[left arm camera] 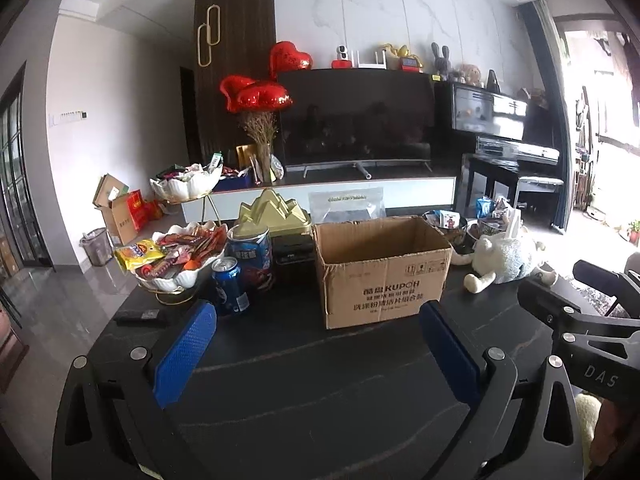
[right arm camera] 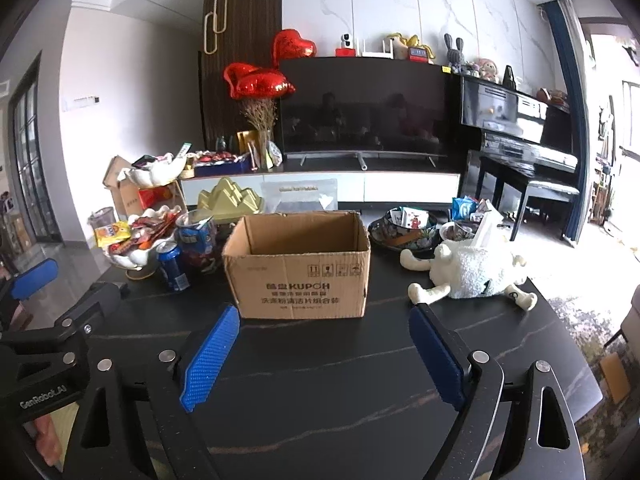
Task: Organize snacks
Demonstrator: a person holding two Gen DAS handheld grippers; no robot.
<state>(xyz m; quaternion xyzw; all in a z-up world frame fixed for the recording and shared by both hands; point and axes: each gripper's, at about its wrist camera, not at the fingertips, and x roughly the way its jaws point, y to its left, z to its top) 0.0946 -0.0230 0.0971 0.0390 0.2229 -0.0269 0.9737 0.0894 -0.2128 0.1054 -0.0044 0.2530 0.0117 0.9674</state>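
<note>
Brown cardboard box (right arm camera: 298,266) stands open-topped, snacks (left arm camera: 180,248) heaped beside; both jaws spread, holding nothing.

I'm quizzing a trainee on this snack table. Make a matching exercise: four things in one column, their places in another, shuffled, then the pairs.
Things
1. cardboard box
2. blue can
3. plush sheep
4. yellow snack packet

Places
A. lying on the table right of the box
B. in the white shell-shaped dish at the left
C. standing open-topped at the middle of the table
D. upright on the table, between the dish and the box

Pairs: 1-C, 2-D, 3-A, 4-B
</note>
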